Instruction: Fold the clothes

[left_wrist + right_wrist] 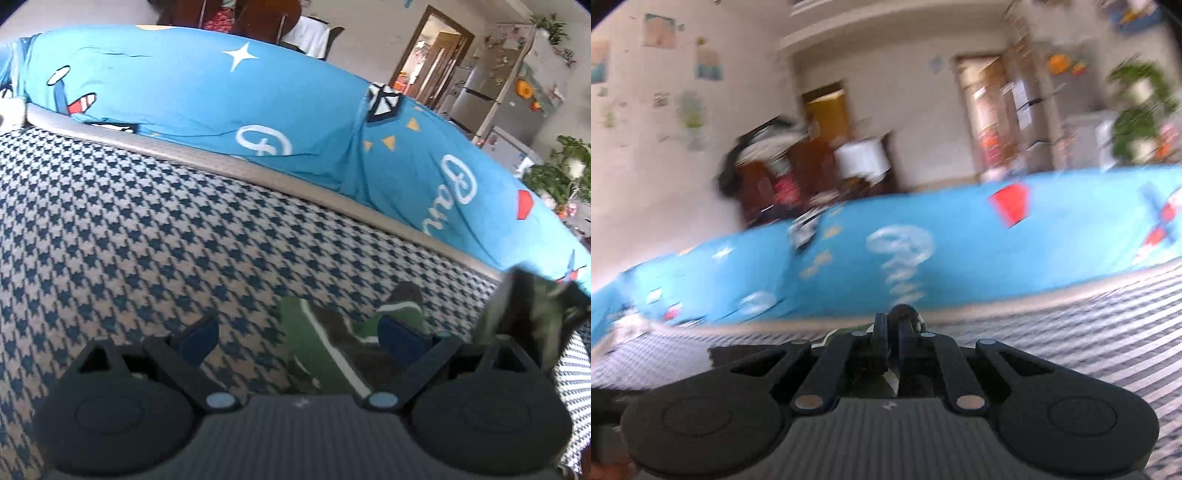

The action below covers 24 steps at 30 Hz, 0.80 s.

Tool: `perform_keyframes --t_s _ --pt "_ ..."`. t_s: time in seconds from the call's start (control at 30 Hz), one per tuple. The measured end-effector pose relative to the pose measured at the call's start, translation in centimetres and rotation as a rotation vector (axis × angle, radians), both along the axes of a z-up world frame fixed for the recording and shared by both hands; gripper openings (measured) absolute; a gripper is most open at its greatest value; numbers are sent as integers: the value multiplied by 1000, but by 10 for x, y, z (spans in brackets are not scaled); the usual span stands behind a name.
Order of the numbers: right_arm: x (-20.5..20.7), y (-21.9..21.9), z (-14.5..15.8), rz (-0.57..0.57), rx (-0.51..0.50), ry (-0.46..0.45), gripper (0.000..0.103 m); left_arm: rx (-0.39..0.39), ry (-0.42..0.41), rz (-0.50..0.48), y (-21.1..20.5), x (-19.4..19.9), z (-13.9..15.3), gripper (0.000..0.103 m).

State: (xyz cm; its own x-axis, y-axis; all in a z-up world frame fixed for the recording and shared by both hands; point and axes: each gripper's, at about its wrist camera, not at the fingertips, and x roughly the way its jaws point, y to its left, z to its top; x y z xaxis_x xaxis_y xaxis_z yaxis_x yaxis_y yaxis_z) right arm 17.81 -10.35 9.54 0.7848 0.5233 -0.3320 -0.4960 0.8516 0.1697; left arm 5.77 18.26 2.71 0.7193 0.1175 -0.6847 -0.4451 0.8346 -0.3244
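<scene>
A green garment (314, 354) with a white stripe and dark patches lies crumpled on the blue-and-white houndstooth cover (147, 258). My left gripper (300, 338) hovers just over it, open wide. Its blue pads (199, 338) stand on either side of the cloth without pressing it. In the blurred right wrist view my right gripper (892, 330) is shut, with a dark bit of the garment (904, 312) pinched at its fingertips. A blurred dark and green shape (532, 317) rises at the right edge of the left wrist view; I cannot tell what it is.
A grey band (221, 162) borders the houndstooth cover. Behind it lies a bright blue cartoon-print sheet (184, 85). Farther back are a fridge (495, 92), potted plants (557, 173), a wooden door (432, 51) and dark chairs (258, 18).
</scene>
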Motion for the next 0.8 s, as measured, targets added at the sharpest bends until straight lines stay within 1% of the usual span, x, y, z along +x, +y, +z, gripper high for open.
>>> perform_keyframes --t_s 0.03,0.07,0.13,0.23,0.3,0.4,0.47,0.53,0.63,0.73,0.8 --pt "2 -4 2 -51 -14 -20 7 -3 2 -1 -1 1 -1 97" --pt "5 -9 3 -96 -23 -19 7 -8 1 -9 -2 1 -1 97" --pt "16 -17 -2 -167 -25 45 8 -18 -4 -30 -4 1 -1 97" --pt "28 -25 -7 -187 7 141 8 -60 -6 -83 -8 2 -3 99" --pt "29 -28 -5 -166 17 151 10 -124 -7 -120 -9 2 -7 103" --pt "29 -29 -3 -120 1 133 19 -196 16 -146 -10 4 -17 103" --pt "26 -29 -2 -109 -15 112 39 -216 39 -142 -12 5 -24 103" --pt "20 -32 -2 -111 -26 85 44 -238 58 -143 -14 7 -30 103" --pt "22 -35 0 -99 -37 60 56 -256 72 -149 -18 10 -36 103" --pt "24 -35 -2 -46 -30 64 56 -247 82 -160 -23 14 -40 103" --pt "23 -30 -5 16 -17 76 56 -237 86 -166 -27 17 -41 103"
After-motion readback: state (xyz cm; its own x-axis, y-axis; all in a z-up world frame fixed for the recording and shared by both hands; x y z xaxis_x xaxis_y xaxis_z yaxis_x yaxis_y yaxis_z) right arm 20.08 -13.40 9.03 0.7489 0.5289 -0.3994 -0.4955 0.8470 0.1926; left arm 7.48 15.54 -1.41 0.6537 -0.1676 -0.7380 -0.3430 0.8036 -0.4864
